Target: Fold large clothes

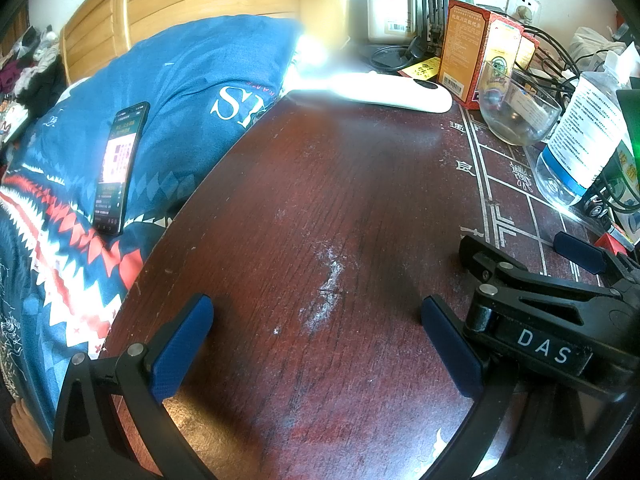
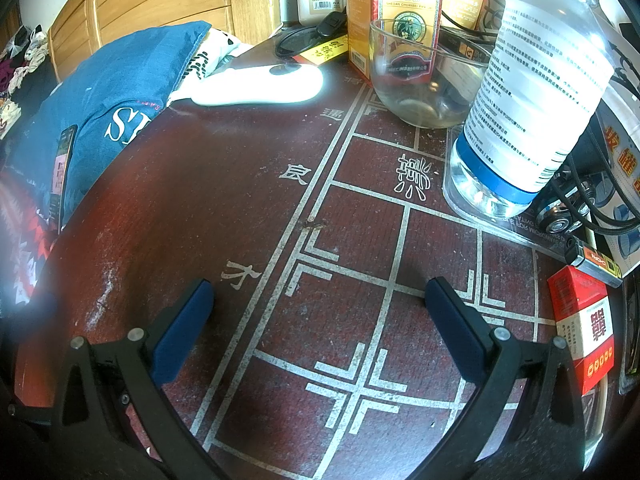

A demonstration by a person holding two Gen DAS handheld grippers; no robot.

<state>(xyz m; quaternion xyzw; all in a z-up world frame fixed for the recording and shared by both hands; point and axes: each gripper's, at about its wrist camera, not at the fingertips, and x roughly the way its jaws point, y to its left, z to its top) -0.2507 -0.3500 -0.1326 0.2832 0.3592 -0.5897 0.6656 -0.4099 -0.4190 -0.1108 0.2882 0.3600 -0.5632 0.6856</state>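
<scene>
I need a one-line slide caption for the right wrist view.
Open right gripper above a dark red table with painted grid, beside a plastic bottle and glass bowl.

Dark red-brown surface point(image 2: 200, 200) with a white-lined grid and white characters; blue bedding point(image 1: 180, 80) with white letters and red-and-white zigzag bands; blue-padded black left gripper point(image 1: 316, 344) and right gripper point(image 2: 320, 328); red-and-orange box point(image 2: 394, 8)

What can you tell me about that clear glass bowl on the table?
The glass bowl is clear, round and thick-walled, standing upright and apparently empty on the dark red table. It stands just in front of an orange-and-red box, with a plastic water bottle close on its right. Neither gripper is near it.
</scene>
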